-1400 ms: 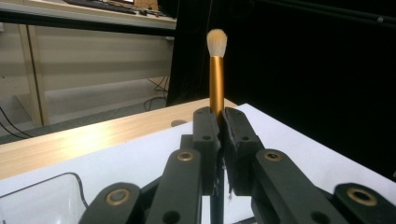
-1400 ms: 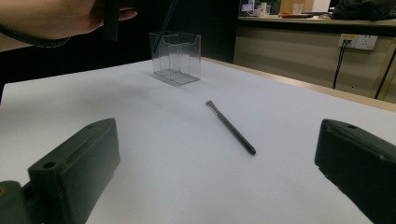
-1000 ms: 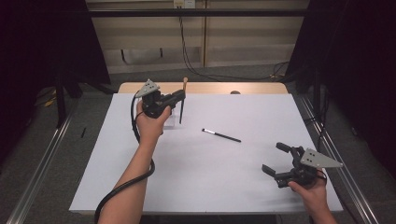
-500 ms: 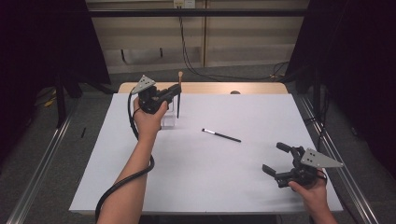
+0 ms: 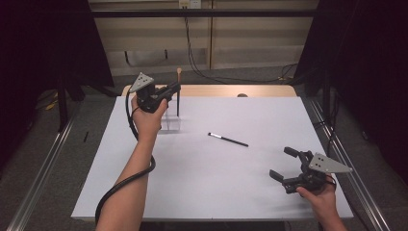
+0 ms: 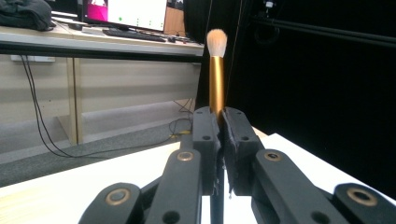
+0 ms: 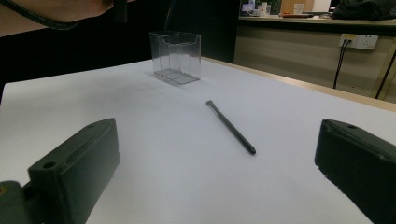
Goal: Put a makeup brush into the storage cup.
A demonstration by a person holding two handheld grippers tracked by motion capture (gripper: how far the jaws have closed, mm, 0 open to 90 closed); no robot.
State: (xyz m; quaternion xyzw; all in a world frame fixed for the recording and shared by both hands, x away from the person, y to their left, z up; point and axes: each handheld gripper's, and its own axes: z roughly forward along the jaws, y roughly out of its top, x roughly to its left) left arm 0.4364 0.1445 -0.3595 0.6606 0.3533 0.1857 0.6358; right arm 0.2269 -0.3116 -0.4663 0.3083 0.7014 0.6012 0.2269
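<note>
Evidently the work in hand was standing a makeup brush with a gold ferrule, pale bristles and a thin dark handle (image 5: 178, 94) in a clear plastic holder box (image 5: 170, 122), and the brush was the thing to watch. It stood upright, bristles up, clenched between the black jaws of the left gripper (image 5: 175, 88), as the left gripper view showed plainly with the gold ferrule (image 6: 215, 84) rising from the pinched pads. Compared with a second before, the brush had travelled toward eleven o'clock on the table and hung a little higher, its handle tip now just above and at the far right edge of the holder box rather than well to the right of it. My reading is that carrying was nearly done and lowering into the box was the step ahead; the handle tip would need to clear the box's thin wall. Further out, at about four o'clock from the box, a slim black pencil-like stick (image 5: 228, 139) lay flat on the white table sheet (image 5: 202, 192), untouched and in the same place. At the table's five o'clock corner the right gripper (image 5: 285, 165) sat idle, its jaws spread wide and holding nothing, unmoved throughout.
</note>
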